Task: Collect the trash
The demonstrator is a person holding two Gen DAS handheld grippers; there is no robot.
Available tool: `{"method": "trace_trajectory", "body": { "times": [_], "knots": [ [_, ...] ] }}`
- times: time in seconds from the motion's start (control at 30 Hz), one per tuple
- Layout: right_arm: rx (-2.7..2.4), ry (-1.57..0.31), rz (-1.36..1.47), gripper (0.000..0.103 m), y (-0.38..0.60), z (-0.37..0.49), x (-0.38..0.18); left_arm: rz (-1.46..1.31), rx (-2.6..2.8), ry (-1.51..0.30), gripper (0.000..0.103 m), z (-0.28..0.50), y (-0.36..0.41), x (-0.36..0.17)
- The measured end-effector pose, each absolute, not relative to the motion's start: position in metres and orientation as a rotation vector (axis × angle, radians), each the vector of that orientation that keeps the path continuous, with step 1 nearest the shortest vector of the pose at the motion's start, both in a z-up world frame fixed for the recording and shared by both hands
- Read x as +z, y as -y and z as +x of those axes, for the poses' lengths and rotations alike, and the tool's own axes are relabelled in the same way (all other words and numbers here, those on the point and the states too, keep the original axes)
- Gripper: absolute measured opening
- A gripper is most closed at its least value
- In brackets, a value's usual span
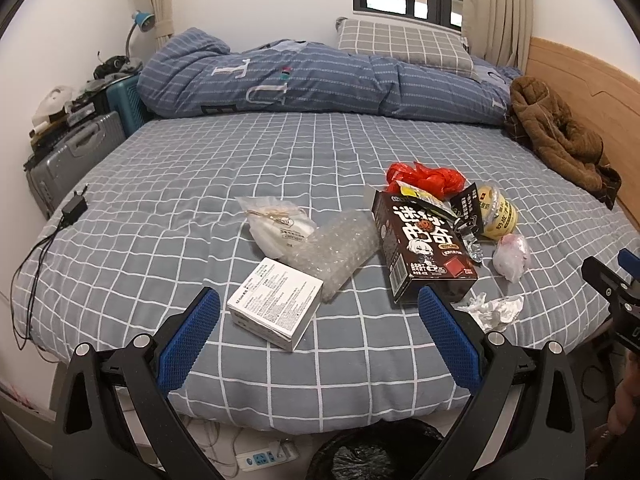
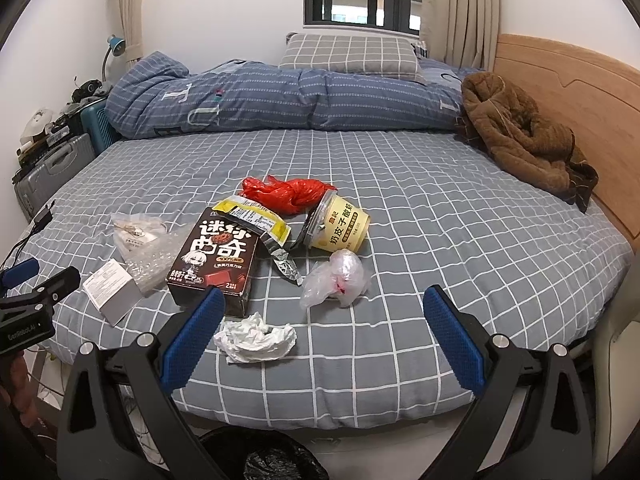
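Trash lies on the grey checked bed (image 1: 200, 208): a white box (image 1: 275, 309), bubble wrap (image 1: 335, 249), a clear packet (image 1: 276, 222), a dark cookie box (image 1: 420, 244), a red bag (image 1: 426, 177), a yellow cup (image 1: 498, 210), a clear bag (image 1: 512, 258) and a crumpled tissue (image 1: 496, 309). My left gripper (image 1: 319, 304) is open and empty, near the white box. My right gripper (image 2: 325, 307) is open and empty, above the tissue (image 2: 256, 338) and near the clear bag (image 2: 336, 276). The cookie box (image 2: 216, 256), cup (image 2: 338, 226) and red bag (image 2: 290, 194) lie beyond.
A black-lined bin (image 1: 372, 454) stands on the floor below the bed's near edge, also in the right wrist view (image 2: 264, 458). A folded blue duvet (image 1: 304, 80), pillow (image 1: 404, 46) and brown coat (image 1: 556, 136) lie at the far side. A charger and cable (image 1: 74, 206) lie at left. Suitcases (image 1: 76, 152) stand beside the bed.
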State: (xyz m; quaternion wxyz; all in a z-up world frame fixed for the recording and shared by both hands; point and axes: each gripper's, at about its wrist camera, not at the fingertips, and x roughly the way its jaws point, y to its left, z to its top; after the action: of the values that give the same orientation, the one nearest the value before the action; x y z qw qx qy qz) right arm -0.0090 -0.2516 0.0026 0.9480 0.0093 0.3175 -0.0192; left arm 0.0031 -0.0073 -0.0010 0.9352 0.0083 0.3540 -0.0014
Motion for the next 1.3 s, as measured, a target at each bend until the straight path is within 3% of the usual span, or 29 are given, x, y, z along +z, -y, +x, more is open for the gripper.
{"method": "trace_trajectory", "body": {
  "times": [0.87, 1.3],
  "knots": [
    [-0.028, -0.646, 0.019, 0.096, 0.244, -0.004, 0.004, 0.025, 0.000, -0.728, 0.097, 0.003, 0.003, 0.002],
    [0.056, -0.696, -0.007, 0.096, 0.186, 0.039, -0.009, 0.039, 0.015, -0.839, 0.097, 0.033, -0.035, -0.040]
  ]
}}
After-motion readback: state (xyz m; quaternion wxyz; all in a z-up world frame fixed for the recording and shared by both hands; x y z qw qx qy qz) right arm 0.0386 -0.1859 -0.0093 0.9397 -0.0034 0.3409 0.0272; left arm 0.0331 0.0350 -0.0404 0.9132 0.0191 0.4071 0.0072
